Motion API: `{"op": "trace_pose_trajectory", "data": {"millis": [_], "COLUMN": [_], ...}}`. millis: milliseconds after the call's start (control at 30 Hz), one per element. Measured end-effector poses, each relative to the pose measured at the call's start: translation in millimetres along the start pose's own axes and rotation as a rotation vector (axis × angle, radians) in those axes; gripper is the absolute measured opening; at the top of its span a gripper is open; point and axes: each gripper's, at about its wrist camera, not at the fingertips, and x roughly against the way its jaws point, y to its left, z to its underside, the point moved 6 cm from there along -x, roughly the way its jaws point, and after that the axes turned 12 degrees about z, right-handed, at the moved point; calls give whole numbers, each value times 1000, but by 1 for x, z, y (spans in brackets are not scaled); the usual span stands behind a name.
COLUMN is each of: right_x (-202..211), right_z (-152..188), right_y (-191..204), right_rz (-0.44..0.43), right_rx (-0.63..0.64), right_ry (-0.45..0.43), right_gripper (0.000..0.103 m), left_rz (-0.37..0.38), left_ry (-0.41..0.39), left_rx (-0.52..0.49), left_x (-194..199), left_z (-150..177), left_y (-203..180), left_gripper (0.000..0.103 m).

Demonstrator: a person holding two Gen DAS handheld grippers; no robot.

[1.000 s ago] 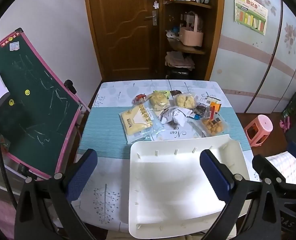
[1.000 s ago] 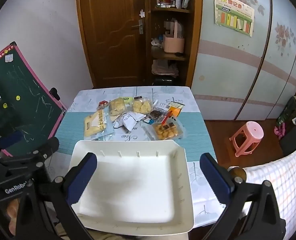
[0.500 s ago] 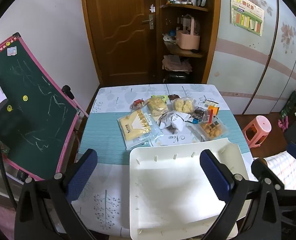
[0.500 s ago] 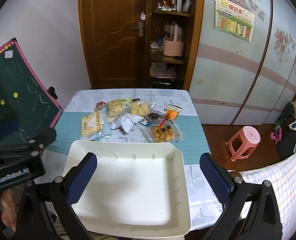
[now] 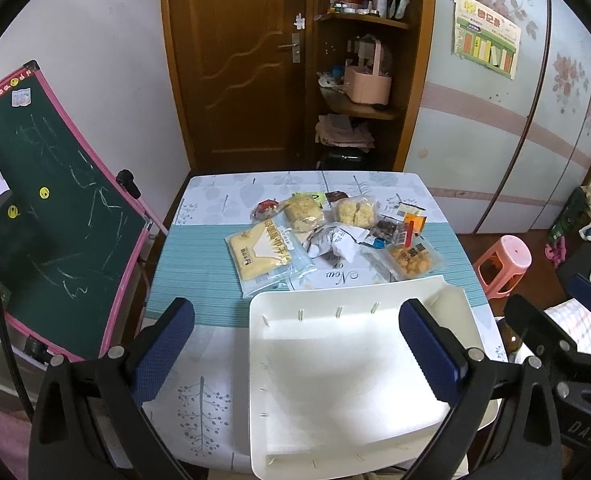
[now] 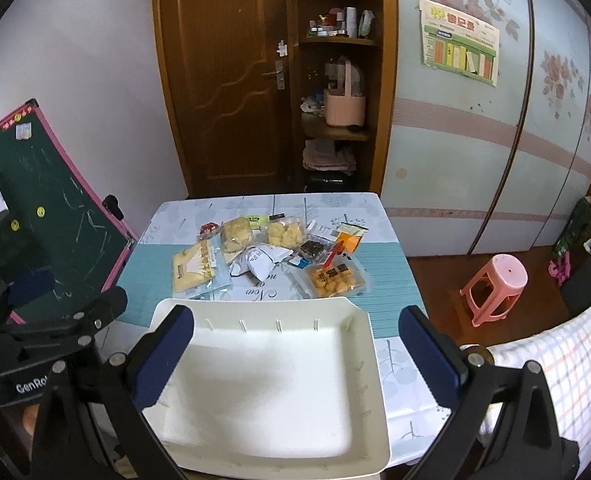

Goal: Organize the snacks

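Two handheld grippers hover above a small table [image 5: 199, 280] covered with a teal and leaf-print cloth, the left gripper [image 5: 295, 344] and right gripper [image 6: 295, 344] both spread wide with blue-padded fingers and nothing between them. An empty white rectangular plastic tray [image 5: 335, 380] sits at the near edge of the table, below both grippers. Just beyond its far rim lies a cluster of packaged snacks, among them a flat clear-and-yellow cracker bag [image 5: 265, 254], a crumpled white wrapper [image 5: 337, 240] and a clear pack of orange-brown bites [image 5: 409, 258].
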Motion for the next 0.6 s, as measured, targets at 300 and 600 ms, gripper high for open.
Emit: {"op": "trace_pose_trajectory", "data": {"millis": [300, 600], "right_x": [-2, -1], "right_z": [5, 8], "right_y": [-2, 3], "right_rz": [-22, -9], "right_rx": [-35, -3], "right_ry": [22, 19], "right_gripper": [103, 103], "left_rz": [1, -7], "left_ry": [1, 15], "left_rx": [-3, 3], "left_x": [2, 1], "left_z": [1, 4], "left_y": [-1, 1], "left_gripper": [102, 102]}}
